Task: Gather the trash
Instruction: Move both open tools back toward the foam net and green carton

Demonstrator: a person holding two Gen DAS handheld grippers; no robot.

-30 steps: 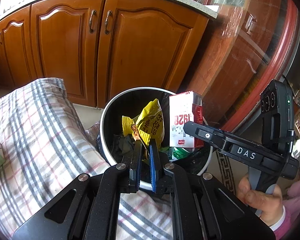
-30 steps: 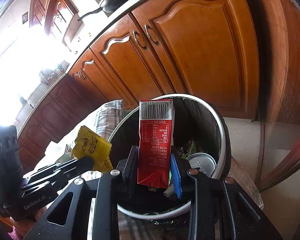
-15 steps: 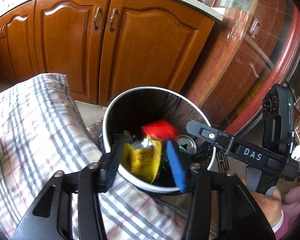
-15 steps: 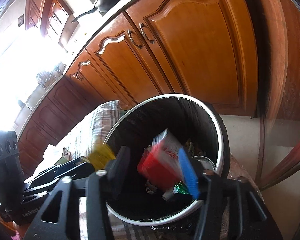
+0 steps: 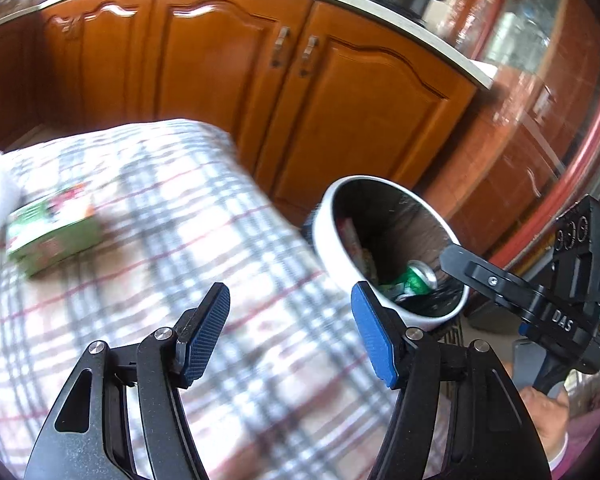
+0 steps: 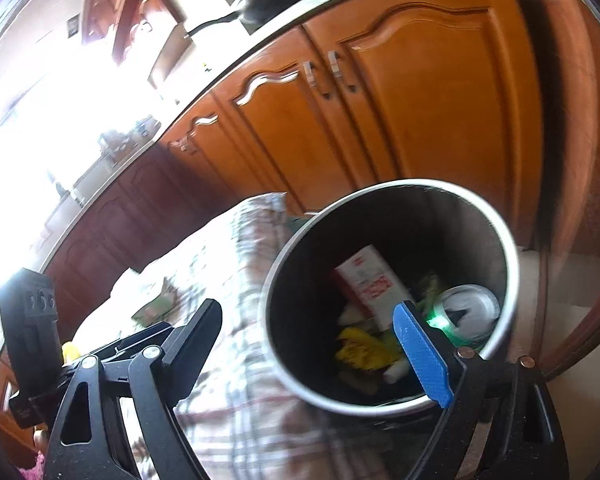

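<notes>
Left wrist view: left tongs [image 5: 290, 326] spread wide, nothing between the ribbed blue pads [image 5: 370, 334]; below them a soft checked cloth [image 5: 180, 240] in grey, red and white, blurred; on it, well to the left, a flat green carton [image 5: 54, 240]; to the right a round bin [image 5: 392, 256] with smooth white rim and dark inner wall, a green metal can [image 5: 418, 280] lying inside; right tongs [image 5: 500, 280] in matt black beyond the bin; glossy wooden cabinet doors [image 5: 340, 120] behind.

Right wrist view: right tongs [image 6: 308, 344] gaping wide, empty; in the bin [image 6: 380, 404] a red-and-white box-shaped carton [image 6: 370, 284] leaning, a crumpled yellow wrapper [image 6: 360, 350] beside it, the can [image 6: 468, 314] showing its silvery round end.
</notes>
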